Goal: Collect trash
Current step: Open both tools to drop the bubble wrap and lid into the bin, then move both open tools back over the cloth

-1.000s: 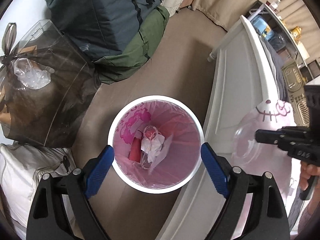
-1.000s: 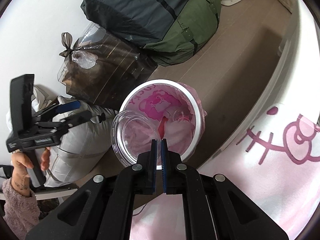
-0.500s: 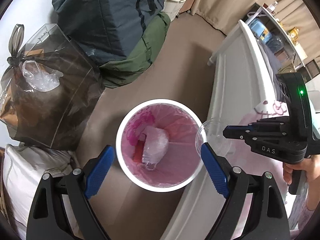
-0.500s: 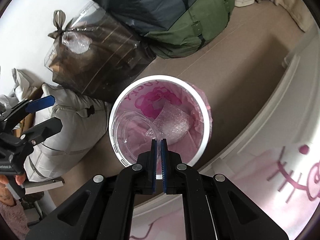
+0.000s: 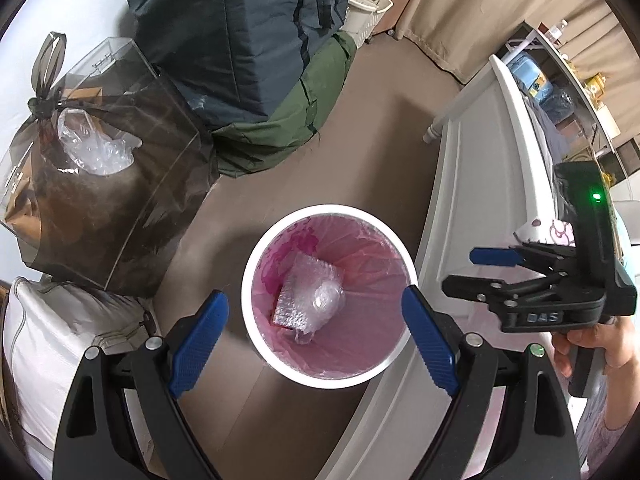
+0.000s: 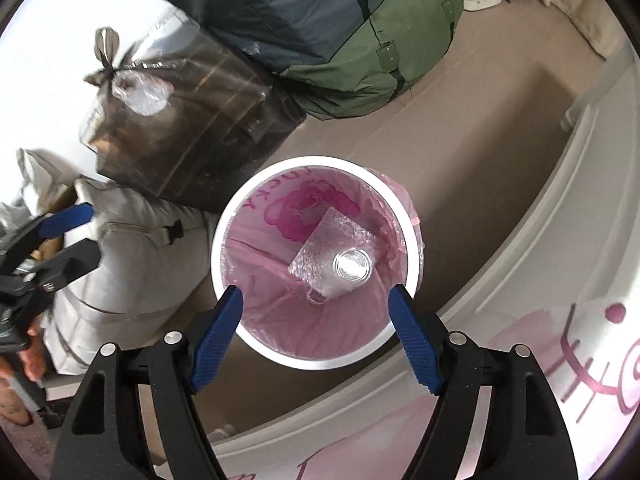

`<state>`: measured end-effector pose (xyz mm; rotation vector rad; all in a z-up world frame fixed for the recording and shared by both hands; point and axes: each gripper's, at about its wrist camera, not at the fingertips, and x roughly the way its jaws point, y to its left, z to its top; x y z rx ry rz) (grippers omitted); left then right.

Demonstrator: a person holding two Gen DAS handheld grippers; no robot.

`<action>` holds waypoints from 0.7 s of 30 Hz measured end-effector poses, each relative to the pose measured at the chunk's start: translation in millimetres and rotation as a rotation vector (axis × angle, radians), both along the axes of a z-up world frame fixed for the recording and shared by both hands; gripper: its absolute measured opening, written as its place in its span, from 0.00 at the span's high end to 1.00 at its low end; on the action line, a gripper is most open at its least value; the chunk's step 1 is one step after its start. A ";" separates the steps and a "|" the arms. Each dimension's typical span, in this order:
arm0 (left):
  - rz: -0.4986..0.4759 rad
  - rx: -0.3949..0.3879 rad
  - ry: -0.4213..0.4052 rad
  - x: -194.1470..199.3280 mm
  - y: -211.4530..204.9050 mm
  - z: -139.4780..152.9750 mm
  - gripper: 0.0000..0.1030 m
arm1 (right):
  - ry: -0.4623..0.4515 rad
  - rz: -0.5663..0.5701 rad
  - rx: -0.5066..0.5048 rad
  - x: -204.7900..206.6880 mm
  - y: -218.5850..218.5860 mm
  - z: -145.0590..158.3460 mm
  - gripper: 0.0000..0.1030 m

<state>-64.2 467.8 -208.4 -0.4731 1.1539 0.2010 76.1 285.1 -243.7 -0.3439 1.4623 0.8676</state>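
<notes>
i hold both grippers above the white bin (image 6: 218,236), each tilted steeply down toward its mouth.

right gripper (image 6: 314,336): its jaws have just been opening and now stand well apart, with nothing between the pads. the bin mouth shows in the gap between the two blue fingertips (image 6: 218,330). in the left wrist view this gripper (image 5: 458,270) sits to the right of the bin, over the white bed frame (image 5: 464,184).

left gripper (image 5: 316,344): jaws wide apart and empty, bracketing the near rim of the bin (image 5: 326,210).

task item: the clear plastic cup (image 6: 350,270) is inside the bin, on the pink liner (image 6: 280,312), resting against a sheet of bubble wrap (image 6: 336,232). it lies directly below and slightly ahead of the right fingertips. one round end faces up toward the camera, so i judge its long axis to run roughly along the right gripper's line of sight, leaning a little. the same cup (image 5: 326,300) is visible from the left side, blurred.

judgement: this item counts as deposited. no trash outside the bin is visible within reach of either gripper. the next pick turns on which side new trash appears. the right gripper is nearer the bed; the left is nearer the tied dark bag (image 5: 100,184) and the floor beside it.
</notes>
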 end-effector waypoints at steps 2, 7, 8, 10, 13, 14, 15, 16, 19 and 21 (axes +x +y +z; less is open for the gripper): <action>-0.001 -0.005 -0.006 4.4 -4.2 4.8 0.16 | 0.016 -0.022 0.051 5.0 -12.8 13.9 0.28; -0.067 0.031 -0.011 25.0 -37.6 30.5 0.16 | 0.019 -0.053 0.141 16.4 -61.2 60.3 0.28; -0.085 0.040 -0.021 28.2 -47.0 37.2 0.16 | -0.005 -0.046 0.149 18.5 -79.3 75.6 0.28; -0.138 0.022 -0.056 35.8 -73.5 53.6 0.16 | -0.060 -0.026 0.145 20.5 -116.1 104.7 0.26; -0.243 -0.006 -0.075 45.0 -123.2 72.5 0.16 | -0.129 -0.027 0.121 24.6 -170.2 137.9 0.24; -0.286 -0.001 -0.075 46.8 -141.1 77.2 0.16 | -0.145 -0.036 0.113 25.0 -196.1 149.6 0.23; -0.356 0.009 -0.076 50.2 -169.4 84.5 0.16 | -0.149 -0.049 0.112 26.0 -219.6 158.0 0.23; -0.395 0.013 -0.079 51.3 -188.0 88.8 0.16 | -0.151 -0.064 0.109 27.2 -240.9 165.6 0.23; -0.536 0.008 -0.085 57.6 -253.5 102.7 0.16 | -0.169 -0.126 0.056 27.1 -319.0 181.9 0.23; -0.618 0.005 -0.078 61.6 -292.4 108.6 0.16 | -0.175 -0.159 0.019 26.0 -355.3 185.0 0.23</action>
